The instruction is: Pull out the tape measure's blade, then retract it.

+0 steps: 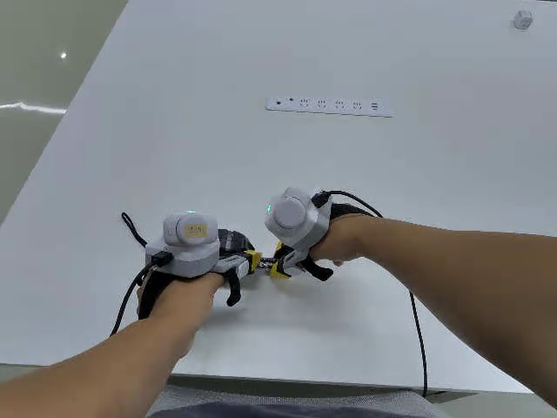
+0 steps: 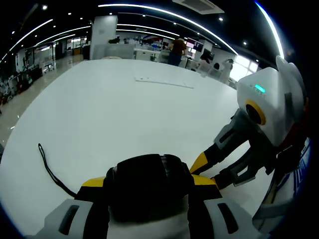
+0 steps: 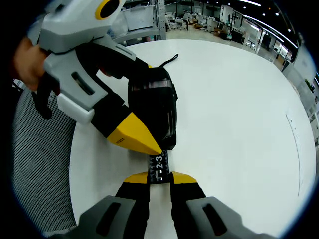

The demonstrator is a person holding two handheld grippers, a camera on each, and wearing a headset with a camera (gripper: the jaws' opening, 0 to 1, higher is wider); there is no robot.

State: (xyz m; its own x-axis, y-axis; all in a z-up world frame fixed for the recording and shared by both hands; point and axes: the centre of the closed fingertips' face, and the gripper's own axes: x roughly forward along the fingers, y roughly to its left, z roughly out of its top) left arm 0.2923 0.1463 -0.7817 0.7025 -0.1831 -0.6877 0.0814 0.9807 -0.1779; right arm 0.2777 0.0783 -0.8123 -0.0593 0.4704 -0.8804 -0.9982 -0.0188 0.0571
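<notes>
Bare forearms (image 1: 452, 261) are seen entering the head view from 5 and 7 o'clock, and both grippers are held together low over the white table (image 1: 174, 131), tips facing each other. The left gripper (image 1: 252, 259) is clamped on the black case of the tape measure (image 1: 233, 245). In the left gripper view the case (image 2: 149, 186) is gripped between the 2 yellow-tipped jaws at 6 o'clock. The right gripper (image 1: 280, 264) lies just at 3 o'clock of the case. In the right gripper view its jaws are pressed together on the blade (image 3: 159, 168), a short length of which is drawn out of the case, with the numerals 2 and 3 readable on it. Whether the case touches the table cannot be told. A thin black cord (image 1: 132, 228) trails from the case toward 10 o'clock. A white power strip (image 1: 328, 105) is set at 12 o'clock, well apart, and a small grey object (image 1: 522, 19) lies at 1 o'clock near the far corner. A black cable (image 1: 416, 322) runs from the right gripper to the near edge.
</notes>
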